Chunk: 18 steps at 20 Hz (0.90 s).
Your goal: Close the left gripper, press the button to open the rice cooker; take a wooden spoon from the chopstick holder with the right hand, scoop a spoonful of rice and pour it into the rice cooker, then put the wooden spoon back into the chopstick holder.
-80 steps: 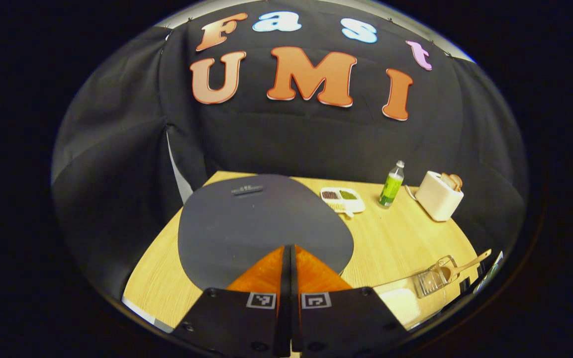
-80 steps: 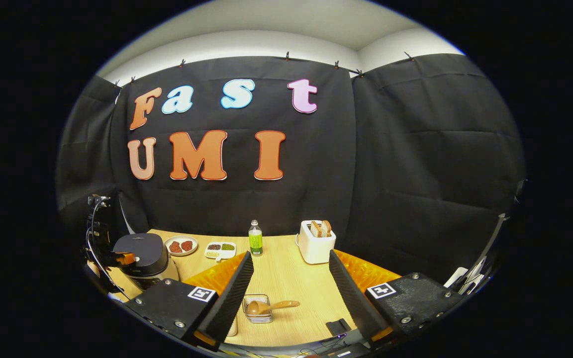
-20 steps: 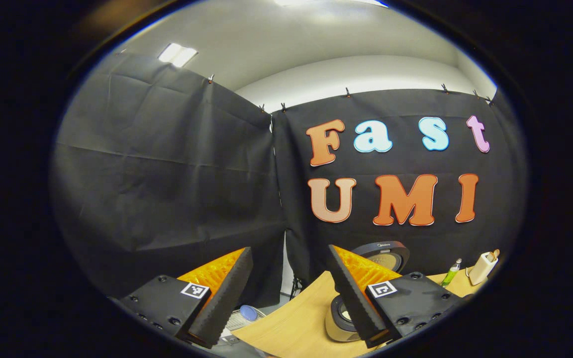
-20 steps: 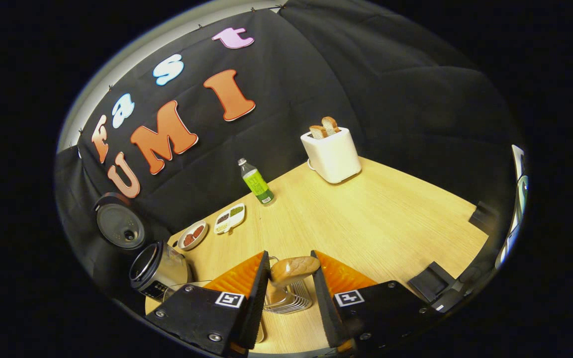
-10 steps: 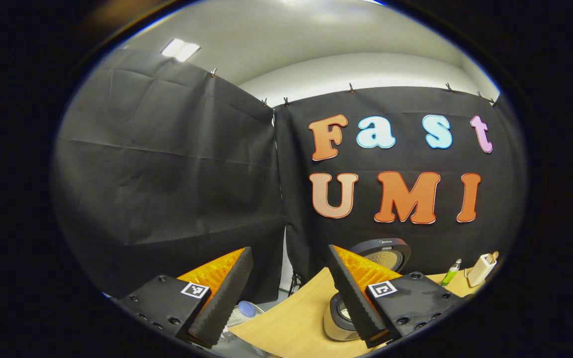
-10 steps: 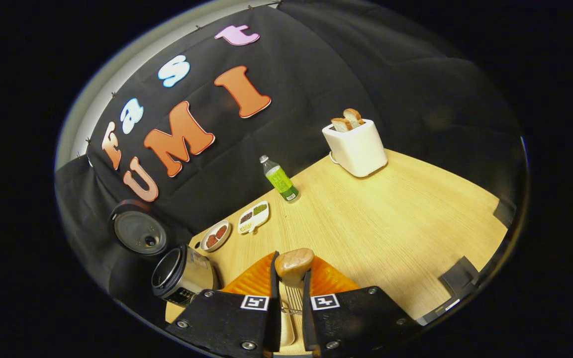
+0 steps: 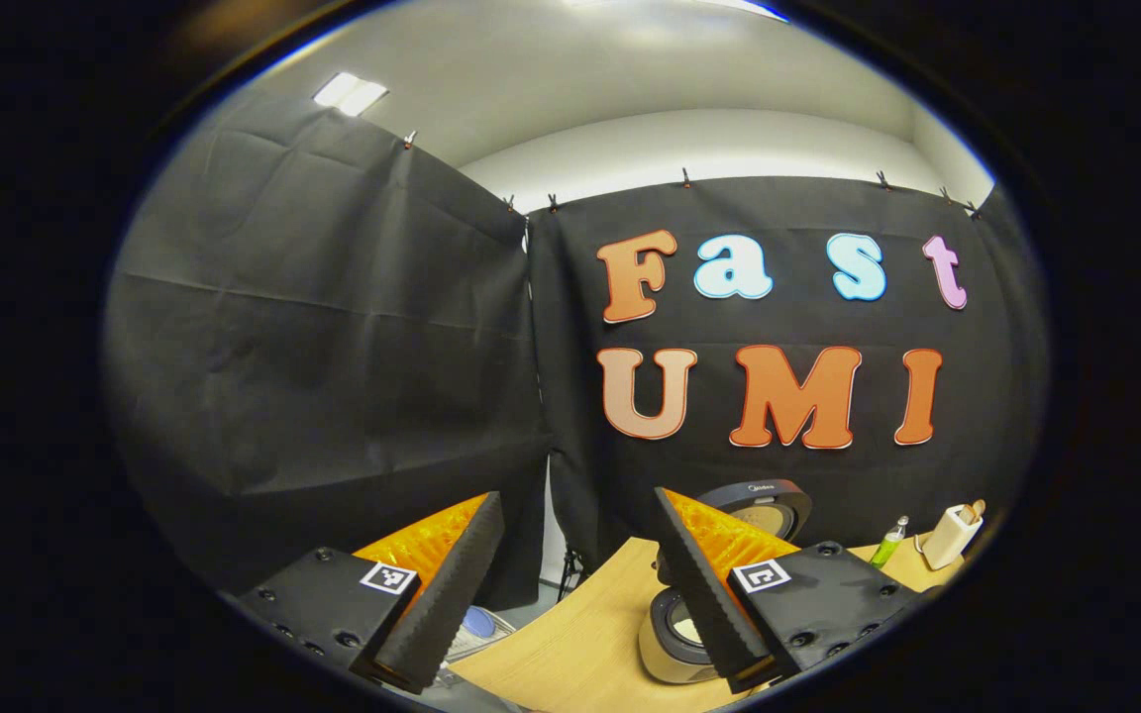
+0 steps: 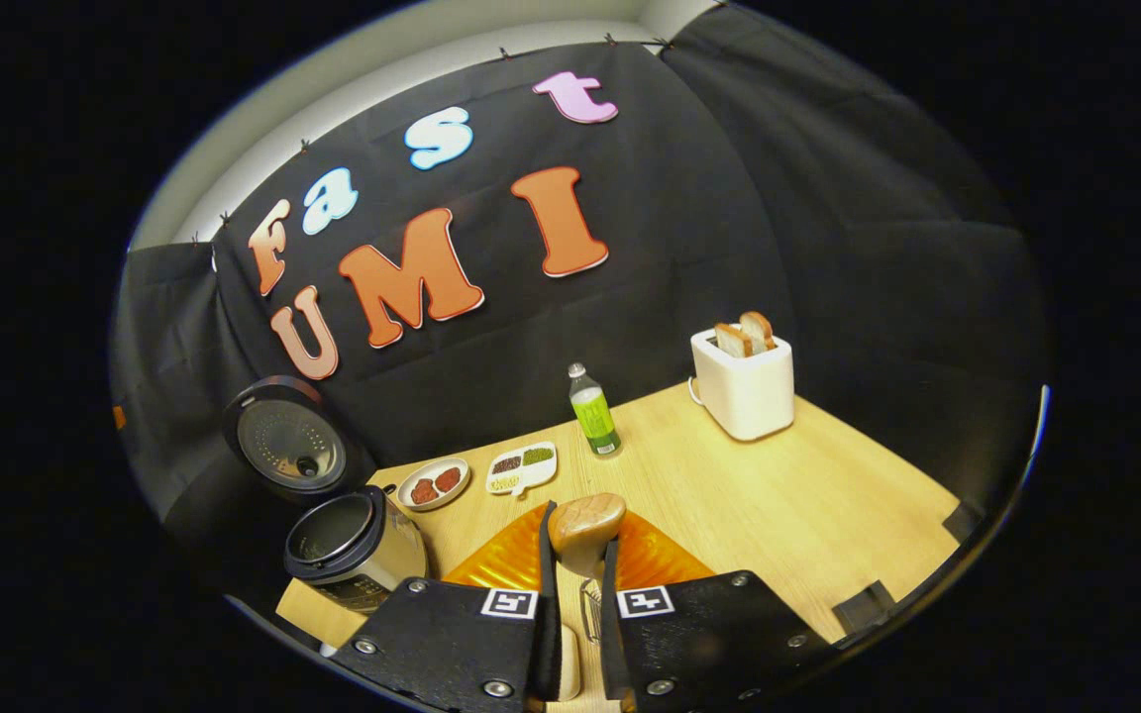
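Wooden spoon (image 8: 585, 523) clamped between the two fingers of the right gripper (image 8: 578, 555), rounded end poking up just past the fingertips, shaft running down through the narrow gap toward the camera. Wire of the chopstick holder (image 8: 590, 606) visible low in that same gap, beneath the spoon; cannot tell whether spoon and holder still touch. Something pale and rounded lower still between the fingers, too hidden to name.

Ahead and to the left of these jaws, rice cooker (image 8: 353, 548) near the table's left edge, lid (image 8: 291, 446) swung up and standing open behind the pot, inner rim exposed. Beyond the fingertips, slightly left: a round dish (image 8: 434, 484) with red pieces, then a white divided tray (image 8: 523, 466) with dark and green fillings. Straight ahead and farther, a green bottle (image 8: 593, 412) standing upright. Ahead to the right, a white toaster (image 8: 744, 382) with two slices sticking out. All on the wooden table (image 8: 808, 515).

Left gripper (image 7: 575, 584) spread wide, nothing between the fingers, tilted up toward the black cloth. Behind its right finger, open cooker pot (image 7: 674, 639) partly hidden, raised lid (image 7: 764, 507) above it; bottle (image 7: 885, 543) and toaster (image 7: 947, 533) far off to the right
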{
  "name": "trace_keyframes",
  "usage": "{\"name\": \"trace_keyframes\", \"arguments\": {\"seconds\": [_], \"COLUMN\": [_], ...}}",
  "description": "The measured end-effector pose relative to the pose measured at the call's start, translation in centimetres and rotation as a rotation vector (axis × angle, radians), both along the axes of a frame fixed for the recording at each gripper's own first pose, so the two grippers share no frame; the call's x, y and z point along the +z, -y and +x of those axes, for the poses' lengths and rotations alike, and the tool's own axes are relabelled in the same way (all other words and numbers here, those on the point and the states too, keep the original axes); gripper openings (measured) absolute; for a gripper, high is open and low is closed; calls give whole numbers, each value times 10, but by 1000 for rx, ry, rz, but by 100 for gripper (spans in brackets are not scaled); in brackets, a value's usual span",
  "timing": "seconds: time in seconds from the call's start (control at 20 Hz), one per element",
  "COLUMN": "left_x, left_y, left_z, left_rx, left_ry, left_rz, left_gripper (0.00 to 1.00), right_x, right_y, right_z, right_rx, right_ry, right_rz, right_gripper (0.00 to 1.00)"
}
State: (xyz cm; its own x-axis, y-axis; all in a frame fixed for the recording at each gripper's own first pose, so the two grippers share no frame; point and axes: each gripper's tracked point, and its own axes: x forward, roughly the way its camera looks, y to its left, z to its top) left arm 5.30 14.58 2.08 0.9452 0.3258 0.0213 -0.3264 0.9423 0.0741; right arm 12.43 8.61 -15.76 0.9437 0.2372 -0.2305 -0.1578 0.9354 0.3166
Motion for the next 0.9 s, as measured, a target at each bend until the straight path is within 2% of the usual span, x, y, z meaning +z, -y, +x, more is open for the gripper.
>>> {"name": "trace_keyframes", "arguments": {"seconds": [0.2,0.4,0.6,0.9], "left_x": [-3,-12,-16,-30], "left_y": [-10,-26,-42,-59], "left_z": [16,30,40,49], "left_rx": [-56,-103,-131,-162], "left_ry": [-1,-20,-35,-85], "left_rz": [-1,-8,-7,26], "left_gripper": [97,97,97,97], "right_x": [34,45,19,-50], "right_y": [-32,-74,-112,-140], "right_z": [-25,-48,-59,-48], "right_rx": [33,65,97,94], "right_ry": [71,99,88,11], "right_rz": [-28,-21,-80,-201], "right_gripper": [15,15,15,15]}}
